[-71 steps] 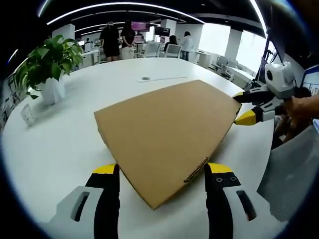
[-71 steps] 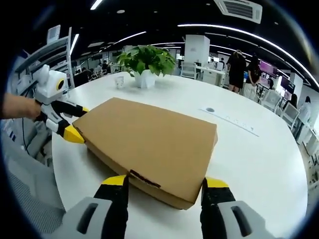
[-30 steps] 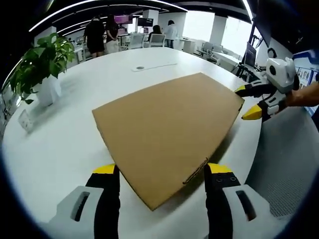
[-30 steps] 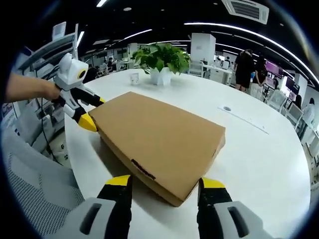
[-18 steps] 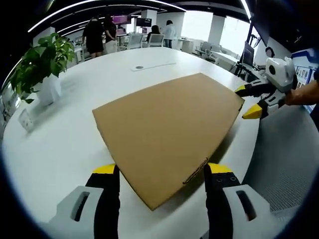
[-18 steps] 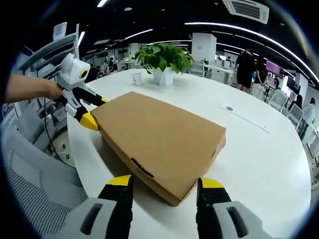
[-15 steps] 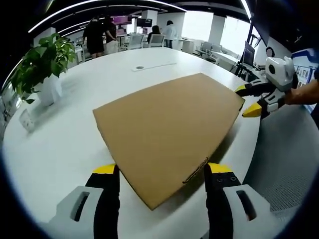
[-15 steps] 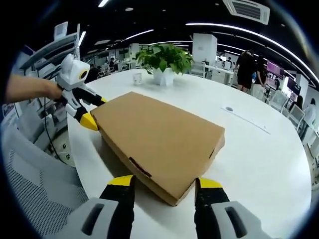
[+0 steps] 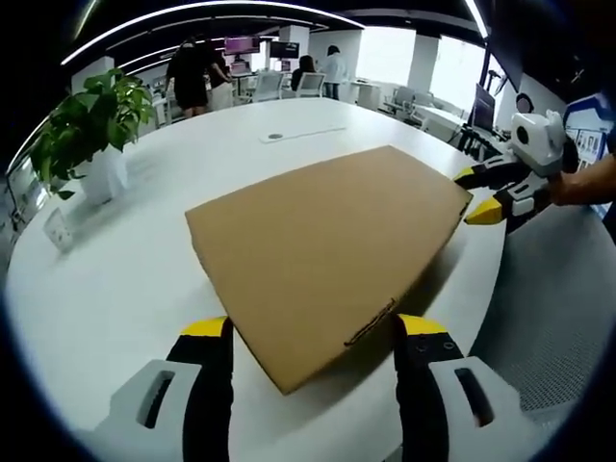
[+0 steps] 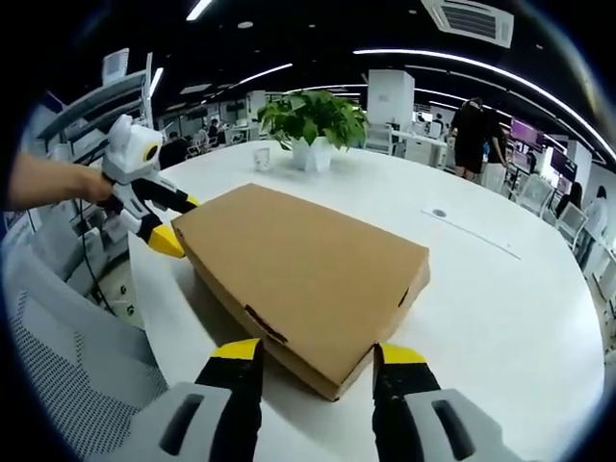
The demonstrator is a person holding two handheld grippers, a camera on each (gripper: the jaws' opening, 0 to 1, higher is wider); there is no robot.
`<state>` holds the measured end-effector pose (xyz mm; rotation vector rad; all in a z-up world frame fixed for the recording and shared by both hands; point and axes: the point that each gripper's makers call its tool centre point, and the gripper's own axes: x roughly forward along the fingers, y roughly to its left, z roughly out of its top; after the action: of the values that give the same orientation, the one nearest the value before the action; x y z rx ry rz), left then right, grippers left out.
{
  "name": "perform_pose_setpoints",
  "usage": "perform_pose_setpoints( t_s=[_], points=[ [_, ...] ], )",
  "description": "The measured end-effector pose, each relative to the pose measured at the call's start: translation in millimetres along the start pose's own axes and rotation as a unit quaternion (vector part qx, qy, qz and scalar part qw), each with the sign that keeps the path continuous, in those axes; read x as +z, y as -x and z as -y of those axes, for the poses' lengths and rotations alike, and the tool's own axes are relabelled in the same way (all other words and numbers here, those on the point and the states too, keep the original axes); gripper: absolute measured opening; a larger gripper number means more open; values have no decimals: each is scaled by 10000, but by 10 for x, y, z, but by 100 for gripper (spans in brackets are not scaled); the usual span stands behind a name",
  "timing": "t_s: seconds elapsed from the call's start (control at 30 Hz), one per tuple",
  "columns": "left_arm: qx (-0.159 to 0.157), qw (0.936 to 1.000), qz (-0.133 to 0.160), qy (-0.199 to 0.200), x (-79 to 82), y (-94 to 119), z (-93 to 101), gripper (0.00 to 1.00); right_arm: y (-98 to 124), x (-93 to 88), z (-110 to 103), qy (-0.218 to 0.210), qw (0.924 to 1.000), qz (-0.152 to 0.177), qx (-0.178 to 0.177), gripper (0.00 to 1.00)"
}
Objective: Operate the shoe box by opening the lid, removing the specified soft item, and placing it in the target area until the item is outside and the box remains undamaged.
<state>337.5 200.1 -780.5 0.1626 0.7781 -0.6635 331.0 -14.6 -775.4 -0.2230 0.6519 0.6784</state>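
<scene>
We hold the left gripper (image 9: 313, 332) low over the white table (image 9: 115, 279), its jaws spread wide, one on either side of the near corner of the shoe box (image 9: 322, 245). That corner reaches in between the yellow tips, but we cannot tell whether either tip touches the cardboard. The box lies flat ahead of the jaws with its lid shut.

At the far right corner of the box, in the left gripper view, the right gripper (image 9: 486, 192) comes in, a hand (image 9: 582, 183) behind it, its jaws parted around that corner.

In the right gripper view, our right gripper (image 10: 316, 354) likewise stands with jaws apart, astride the nearest corner of the shoe box (image 10: 303, 265). To the left, the left gripper (image 10: 164, 223) meets the box's far left corner. Beyond the box a potted plant (image 10: 313, 125) and a small cup (image 10: 261, 159) stand on the table (image 10: 500, 289), well apart from it.
</scene>
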Motion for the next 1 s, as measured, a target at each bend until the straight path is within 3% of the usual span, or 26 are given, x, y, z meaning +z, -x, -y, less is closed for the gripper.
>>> perform_pose_setpoints(
  t_s=[0.47, 1.0],
  points=[
    [96, 9998, 135, 78, 63, 58, 32, 71, 41, 63, -20, -249, 9996, 128, 43, 45],
    [172, 9991, 380, 102, 221, 193, 51, 73, 198, 273, -43, -327, 9986, 405, 104, 47]
  ],
)
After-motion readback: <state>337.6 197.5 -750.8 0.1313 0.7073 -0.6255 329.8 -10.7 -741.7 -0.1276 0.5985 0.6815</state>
